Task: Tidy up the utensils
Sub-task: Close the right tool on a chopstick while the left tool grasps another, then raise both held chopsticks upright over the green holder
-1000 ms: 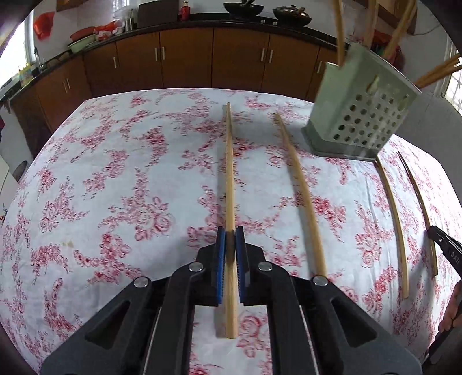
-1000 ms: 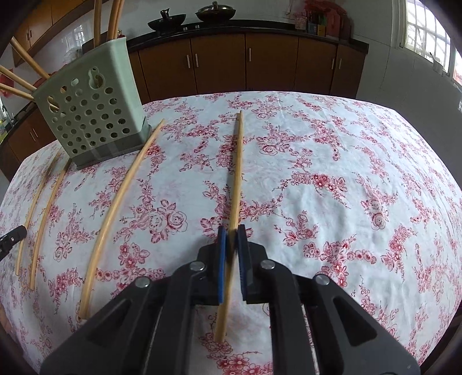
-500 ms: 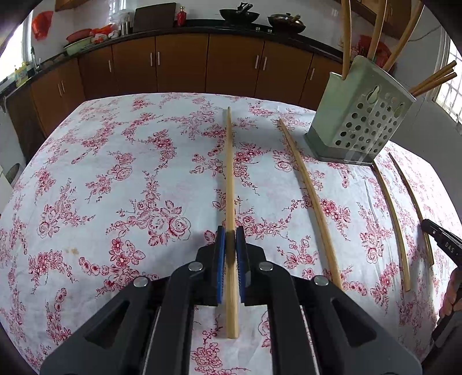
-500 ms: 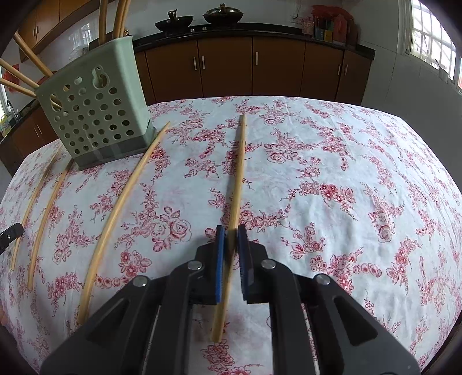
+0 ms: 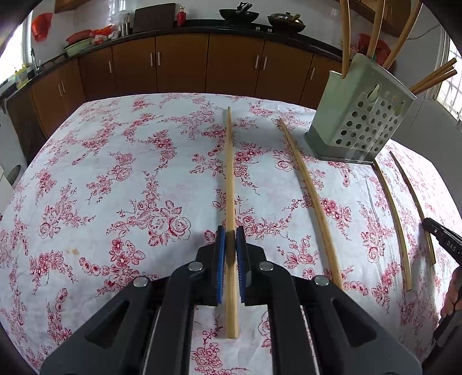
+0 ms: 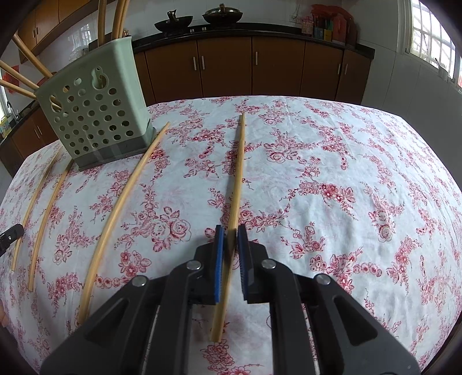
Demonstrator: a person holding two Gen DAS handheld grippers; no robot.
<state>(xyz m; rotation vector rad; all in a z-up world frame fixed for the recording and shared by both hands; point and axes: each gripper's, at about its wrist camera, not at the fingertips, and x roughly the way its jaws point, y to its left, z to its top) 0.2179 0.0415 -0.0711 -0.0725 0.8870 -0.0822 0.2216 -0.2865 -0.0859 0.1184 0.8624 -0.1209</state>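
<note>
My left gripper [image 5: 230,230] is shut on a long wooden chopstick [image 5: 229,173] that points away across the flowered tablecloth [image 5: 115,187]. My right gripper [image 6: 231,230] is likewise shut on another chopstick [image 6: 237,178], which leans slightly left behind the pads. A pale green perforated holder [image 5: 361,124] [image 6: 98,115] stands at the far side with several chopsticks upright in it. Loose chopsticks lie beside each held one [image 5: 311,202] [image 6: 121,207]. One black finger [image 5: 441,239] of the right gripper shows at the left wrist view's right edge.
Two thin chopsticks [image 6: 49,199] lie left of the holder in the right wrist view. Brown cabinets [image 5: 182,66] and a dark counter with woks [image 6: 222,13] run behind the table. A hand [image 5: 452,291] shows at the right edge.
The table and holder sit slightly lower in both views than a second ago. Both grippers stay shut on their chopsticks.
</note>
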